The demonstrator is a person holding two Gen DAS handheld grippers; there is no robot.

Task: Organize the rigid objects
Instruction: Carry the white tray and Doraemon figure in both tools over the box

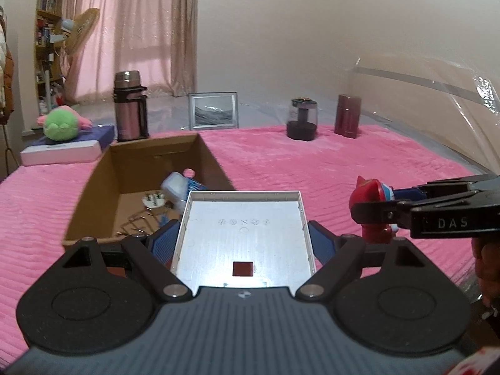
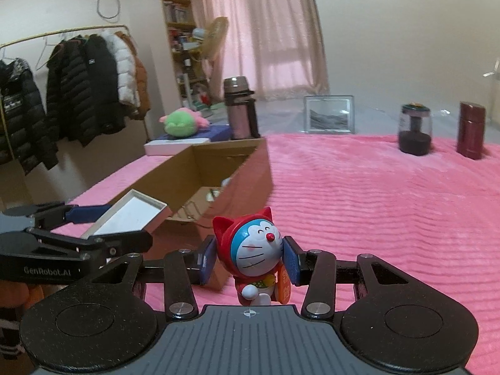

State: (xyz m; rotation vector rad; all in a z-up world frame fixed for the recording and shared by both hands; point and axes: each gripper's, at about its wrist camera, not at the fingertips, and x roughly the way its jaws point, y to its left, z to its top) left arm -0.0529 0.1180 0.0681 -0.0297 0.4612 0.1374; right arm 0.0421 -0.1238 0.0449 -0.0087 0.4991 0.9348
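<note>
While left gripper (image 1: 243, 243) pinches tray (image 1: 243, 234) | right gripper (image 2: 250, 259) pinches figurine (image 2: 254, 250), face only right view

You can read "GenRobot.AI" in pale letters on the side of your left gripper (image 2: 125, 243), and "DAS" on the side of your right gripper (image 1: 387, 206). Nothing else is legible.
</note>
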